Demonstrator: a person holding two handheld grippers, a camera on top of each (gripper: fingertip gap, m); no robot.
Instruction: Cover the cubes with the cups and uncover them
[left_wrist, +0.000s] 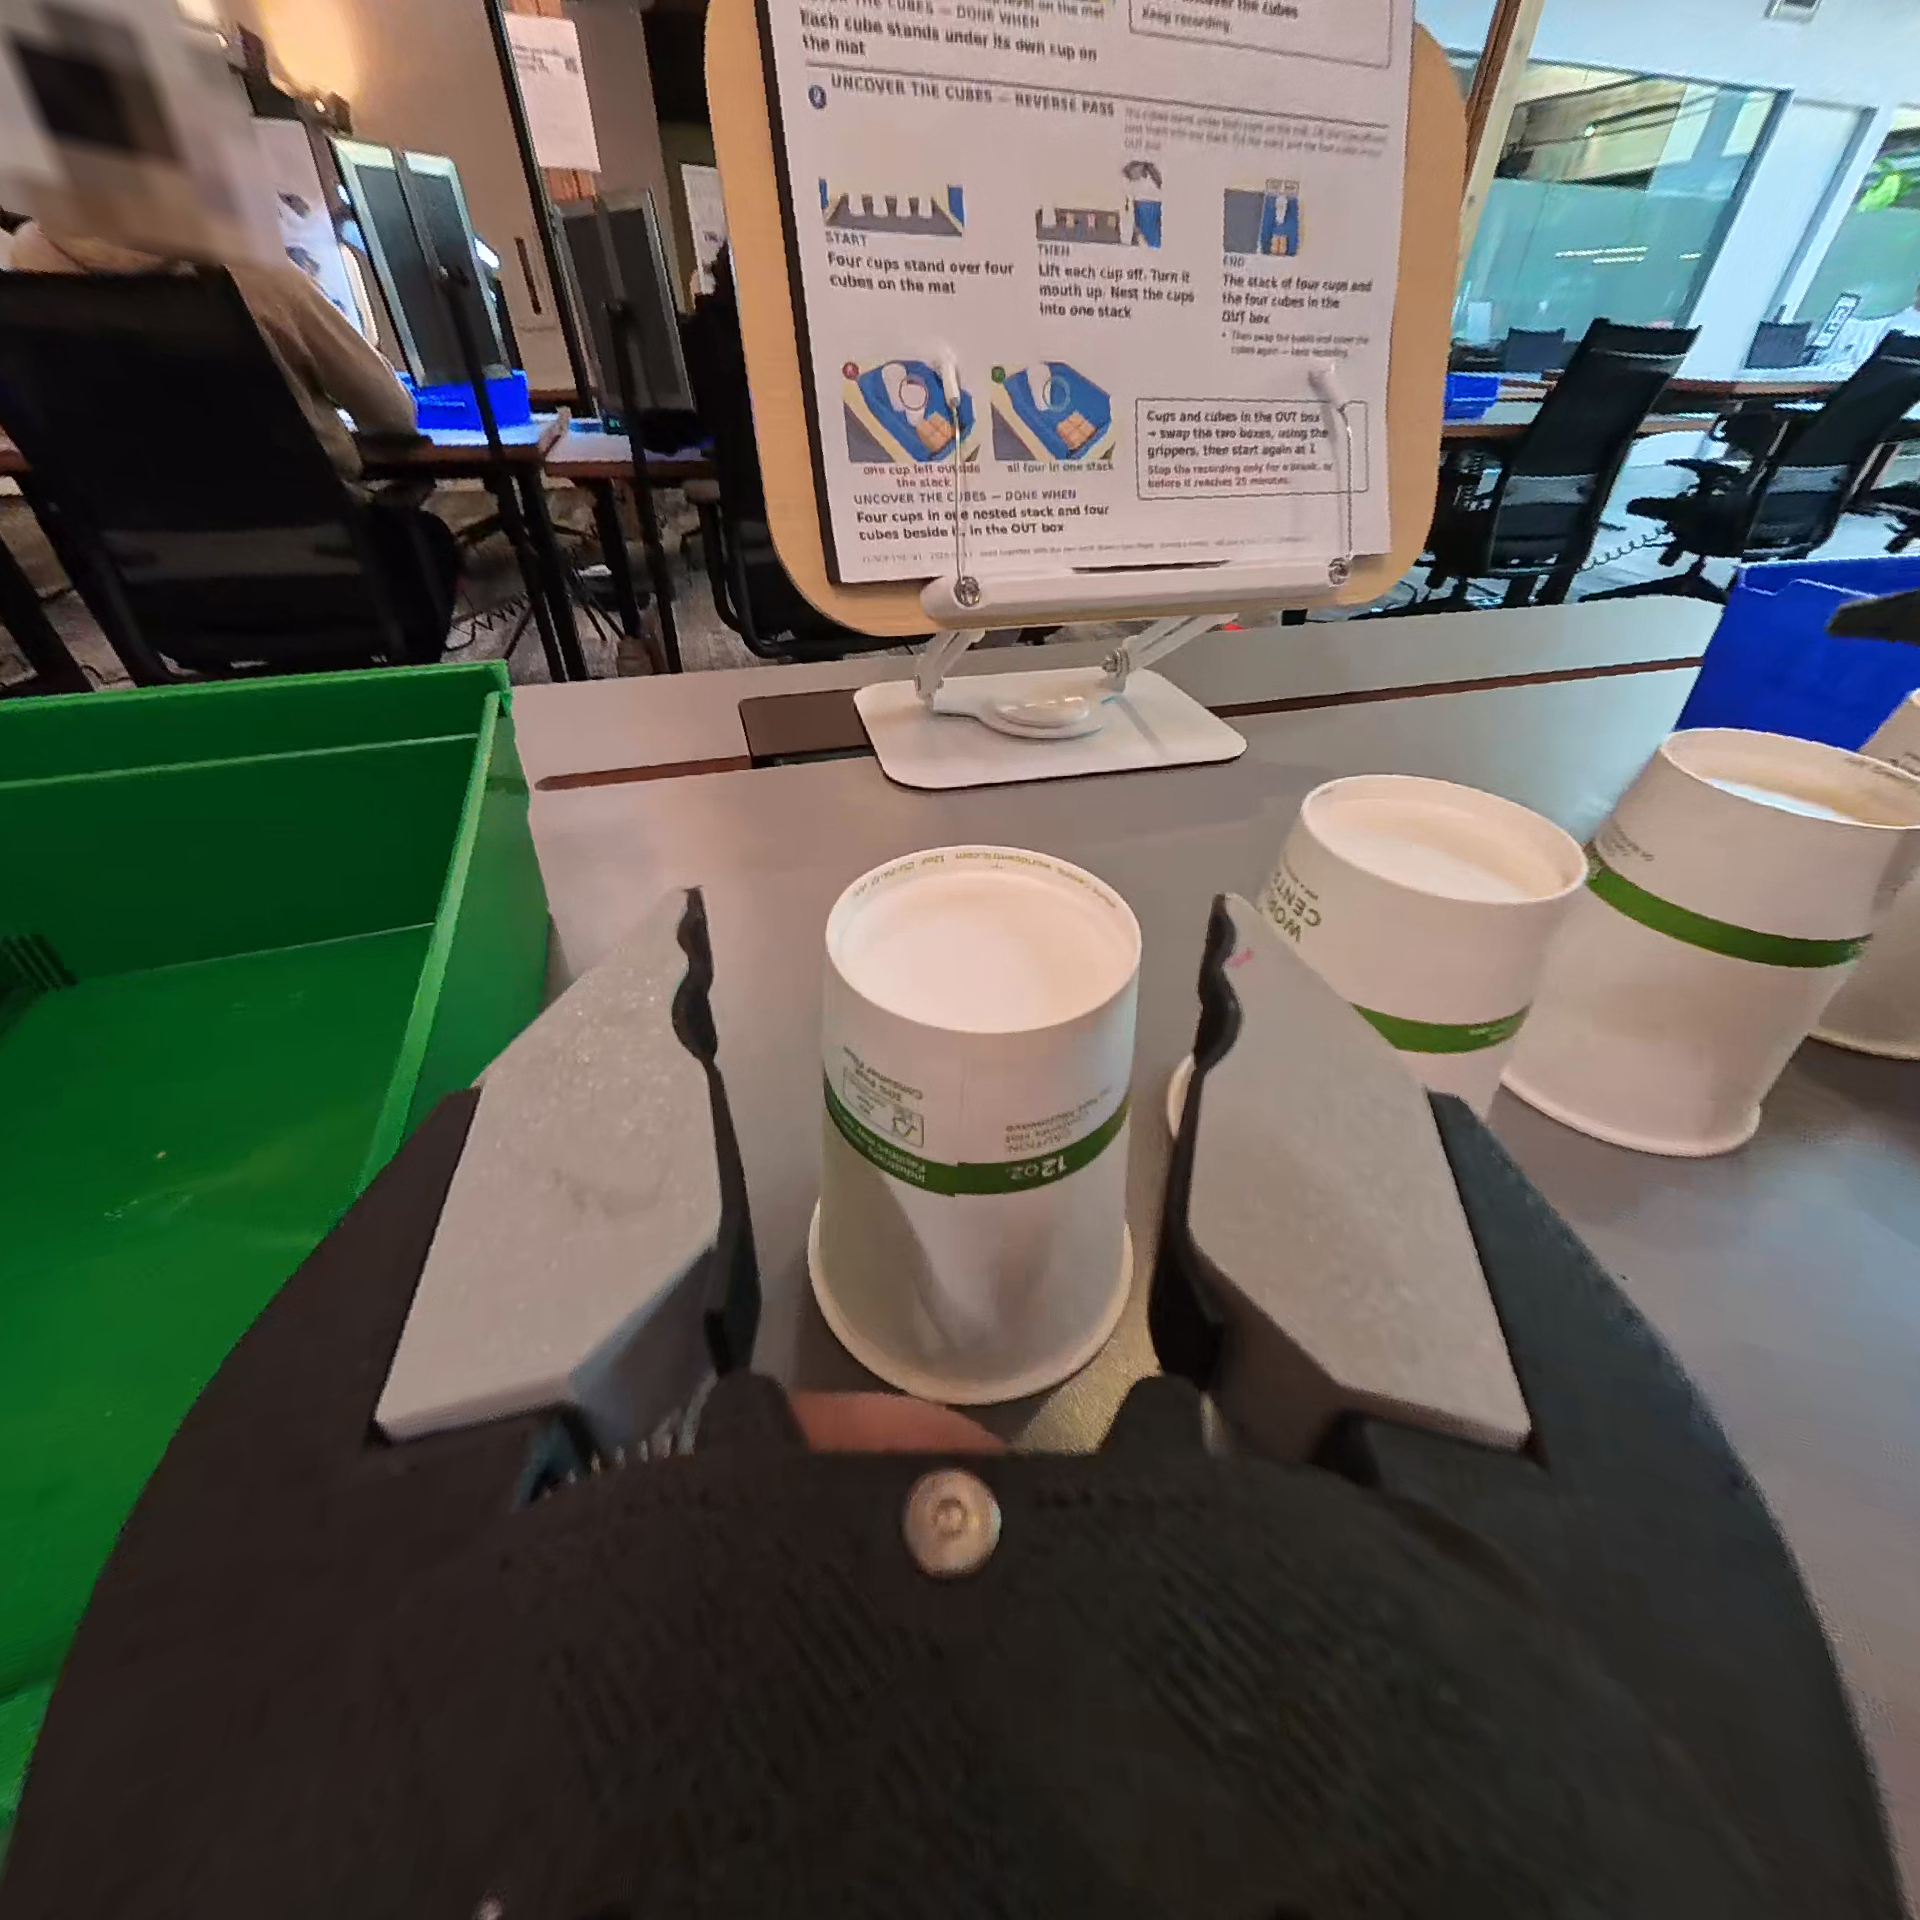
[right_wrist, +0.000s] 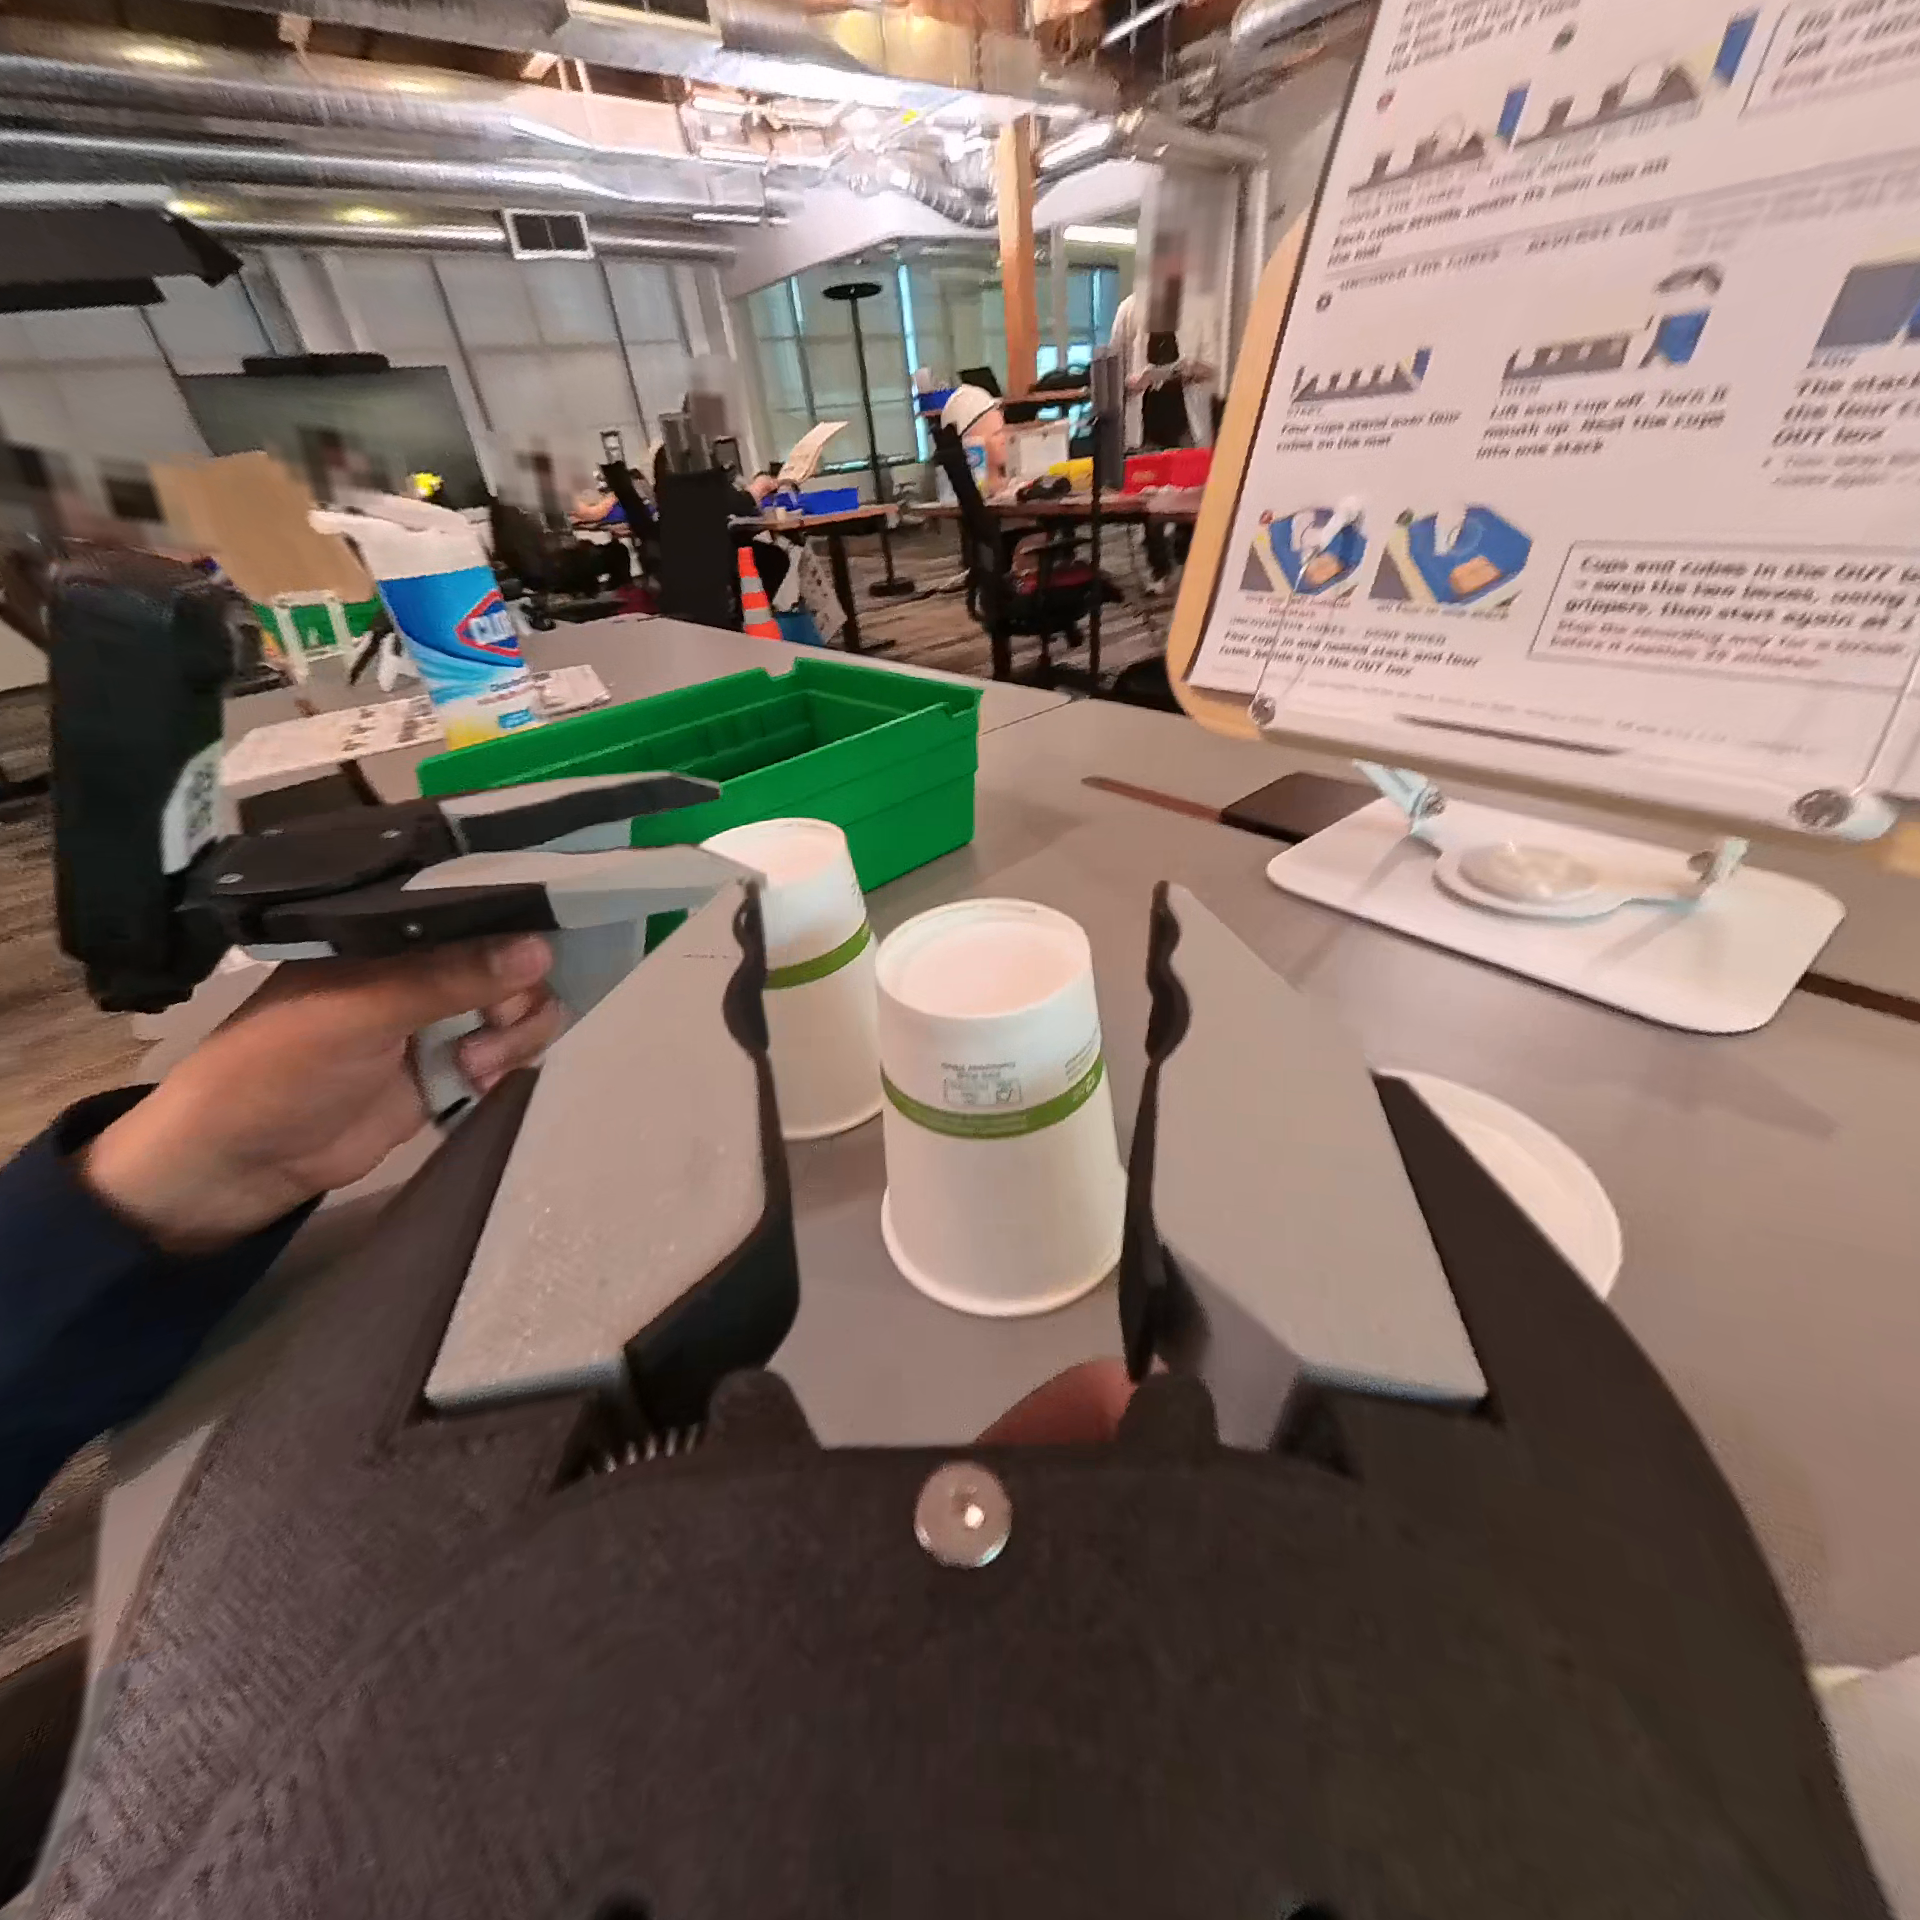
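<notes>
the left gripper (left_wrist: 956, 987) straddles an upside-down white paper cup with a green band (left_wrist: 977, 1101) near the left edge of the grey table (left_wrist: 1195, 821). its jaws stand wide, with clear table showing between each pad and the cup wall, so nothing is gripped; the spread looks chosen to clear the cup's broad rim.

the right gripper (right_wrist: 951, 997) is placed the same way around the second cup (right_wrist: 992, 1101), the next one along the row. there is a gap at the left pad, while the right pad sits very close to the cup's lower wall, and i judge it is not pressing. so both tongs are open and hold nothing.

the cups stand mouth down in a row across the table, presumably so each can hide a cube. no cube is visible; any would be under the cups, which i cannot confirm. two more inverted cups (left_wrist: 1704, 935) stand further toward the right edge.

the green bin (right_wrist: 727, 769) at the left edge appears empty in the part that shows. a blue bin (left_wrist: 1808, 665) sits at the far right corner, its contents hidden. an instruction sheet on a stand (left_wrist: 1081, 312) occupies the far edge.
</notes>
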